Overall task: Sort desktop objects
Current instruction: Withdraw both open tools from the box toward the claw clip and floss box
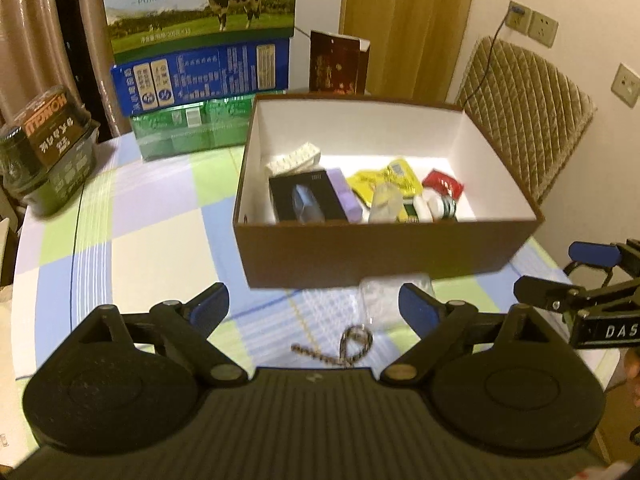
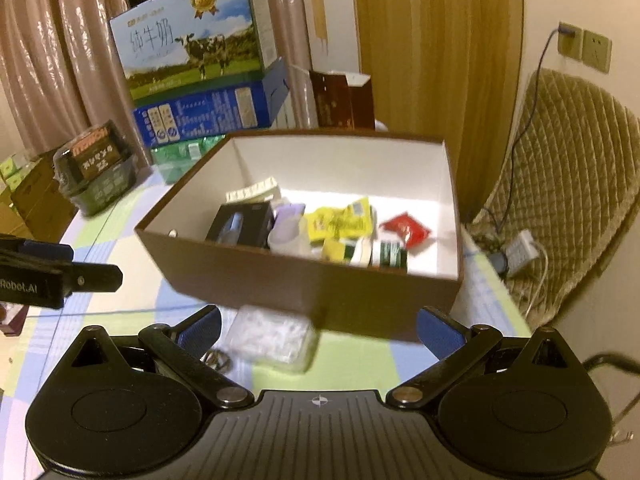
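box (image 1: pixel 384 256) brown, white inside | tablecloth (image 1: pixel 152 240) pastel checked

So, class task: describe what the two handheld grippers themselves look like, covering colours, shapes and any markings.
Both are matt black. The left gripper and the right gripper each have two round disc housings, angled link arms with silver pivot pins, a ribbed centre plate and blue pads on the fingers. A small compass-like mark sits on the ribbed plate. Seen side-on, white lettering runs along each body: "DAS" on the right one, "Robot.AI" on the left.
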{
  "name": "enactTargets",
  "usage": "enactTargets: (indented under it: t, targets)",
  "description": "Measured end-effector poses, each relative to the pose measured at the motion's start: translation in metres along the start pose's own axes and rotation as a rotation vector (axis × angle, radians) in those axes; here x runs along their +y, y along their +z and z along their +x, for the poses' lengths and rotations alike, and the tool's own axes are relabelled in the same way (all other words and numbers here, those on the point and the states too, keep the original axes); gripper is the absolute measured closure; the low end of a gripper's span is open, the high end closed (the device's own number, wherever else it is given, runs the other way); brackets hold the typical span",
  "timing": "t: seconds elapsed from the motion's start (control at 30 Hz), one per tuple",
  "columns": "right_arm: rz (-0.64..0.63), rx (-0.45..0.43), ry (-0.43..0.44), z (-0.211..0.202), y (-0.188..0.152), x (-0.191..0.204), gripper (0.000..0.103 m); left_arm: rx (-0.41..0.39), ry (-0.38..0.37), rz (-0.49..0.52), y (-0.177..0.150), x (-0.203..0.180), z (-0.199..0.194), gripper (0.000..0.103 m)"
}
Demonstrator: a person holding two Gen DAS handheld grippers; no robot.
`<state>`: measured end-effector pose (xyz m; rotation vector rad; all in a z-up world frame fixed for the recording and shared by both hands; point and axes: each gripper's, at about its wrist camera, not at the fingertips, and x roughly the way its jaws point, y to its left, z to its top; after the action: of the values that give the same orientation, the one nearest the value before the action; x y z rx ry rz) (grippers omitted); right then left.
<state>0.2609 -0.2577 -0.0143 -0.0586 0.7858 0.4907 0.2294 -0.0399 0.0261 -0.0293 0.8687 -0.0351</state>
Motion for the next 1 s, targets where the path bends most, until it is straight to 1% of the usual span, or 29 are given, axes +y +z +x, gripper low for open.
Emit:
enactTargets:
  t: [0.33, 0.57, 1.0]
  targets:
    - [0.023, 0.063, -0.002, -0.01, -0.026, 0.003, 0.002, 0.071, -0.012, 0.006, -0.037, -0.003, -0.004, 0.013]
    - [0.042, 0.124, -0.006, -0.007, -0.046, 0.004, 0.002, 0.094, -0.022, 0.04, -0.058, -0.011, 0.0, 0.013]
    - [0.074, 0.198, -0.024, 0.001, -0.07, 0.001, 0.002, 0.124, -0.033, 0.056, -0.078, -0.015, 0.007, 0.013]
